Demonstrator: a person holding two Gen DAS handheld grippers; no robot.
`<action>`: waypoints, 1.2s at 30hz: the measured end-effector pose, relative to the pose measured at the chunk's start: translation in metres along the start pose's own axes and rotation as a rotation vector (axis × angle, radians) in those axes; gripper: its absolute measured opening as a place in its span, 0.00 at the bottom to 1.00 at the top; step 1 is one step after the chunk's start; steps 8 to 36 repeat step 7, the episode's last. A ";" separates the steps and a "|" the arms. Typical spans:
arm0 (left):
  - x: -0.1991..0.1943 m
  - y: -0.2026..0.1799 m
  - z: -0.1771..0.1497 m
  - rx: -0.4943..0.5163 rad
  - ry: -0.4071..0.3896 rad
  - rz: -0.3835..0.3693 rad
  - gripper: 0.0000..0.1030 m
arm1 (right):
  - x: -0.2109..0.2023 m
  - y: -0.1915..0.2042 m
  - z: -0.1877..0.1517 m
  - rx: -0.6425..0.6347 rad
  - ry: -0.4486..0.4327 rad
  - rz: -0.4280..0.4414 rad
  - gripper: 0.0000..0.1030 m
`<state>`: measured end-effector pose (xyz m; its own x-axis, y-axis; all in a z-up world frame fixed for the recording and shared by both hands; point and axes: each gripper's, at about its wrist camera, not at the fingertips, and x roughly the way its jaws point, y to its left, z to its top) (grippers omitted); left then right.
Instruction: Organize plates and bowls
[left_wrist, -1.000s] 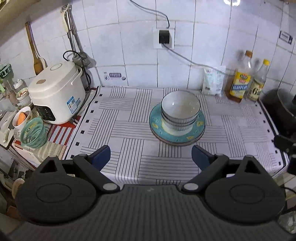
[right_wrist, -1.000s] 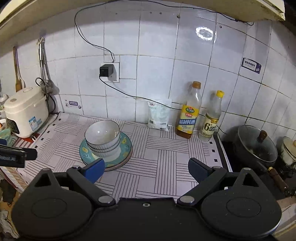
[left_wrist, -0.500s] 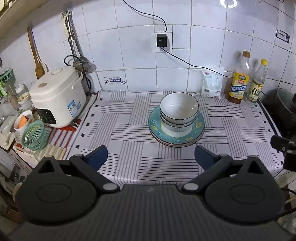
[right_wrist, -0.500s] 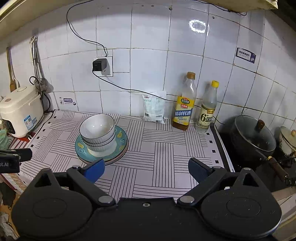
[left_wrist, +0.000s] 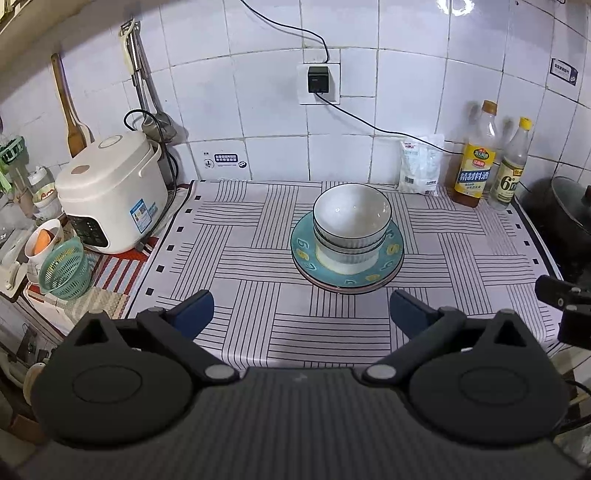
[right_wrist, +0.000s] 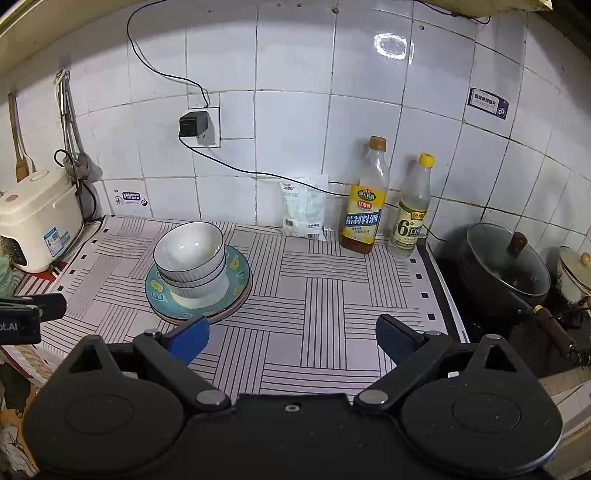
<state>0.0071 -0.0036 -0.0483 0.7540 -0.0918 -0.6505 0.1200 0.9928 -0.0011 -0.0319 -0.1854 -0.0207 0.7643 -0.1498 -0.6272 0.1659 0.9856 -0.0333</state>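
Note:
White ribbed bowls (left_wrist: 351, 223) are nested in a stack on a teal patterned plate (left_wrist: 306, 249), which lies on a pink plate, mid-counter on the striped cloth. The stack also shows in the right wrist view (right_wrist: 190, 258), on the teal plate (right_wrist: 236, 271). My left gripper (left_wrist: 301, 314) is open and empty, held back above the counter's front edge, in line with the stack. My right gripper (right_wrist: 291, 338) is open and empty, to the right of the stack and nearer the front edge.
A white rice cooker (left_wrist: 110, 192) and a green basket (left_wrist: 66, 267) stand at the left. Two bottles (right_wrist: 364, 199) and a white bag (right_wrist: 303, 206) stand by the back wall. A black lidded pot (right_wrist: 504, 266) sits on the stove at the right.
Both grippers have drawn back and up from the stack, which looks smaller now. The bowls and plates have not moved.

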 end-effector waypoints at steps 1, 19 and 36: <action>0.000 0.000 0.000 0.001 0.001 0.002 1.00 | 0.000 0.000 0.000 0.001 0.001 0.000 0.96; 0.000 0.001 0.001 -0.001 0.001 0.002 1.00 | 0.001 -0.001 0.000 -0.001 0.007 0.003 0.96; 0.000 0.001 0.001 -0.001 0.001 0.002 1.00 | 0.001 -0.001 0.000 -0.001 0.007 0.003 0.96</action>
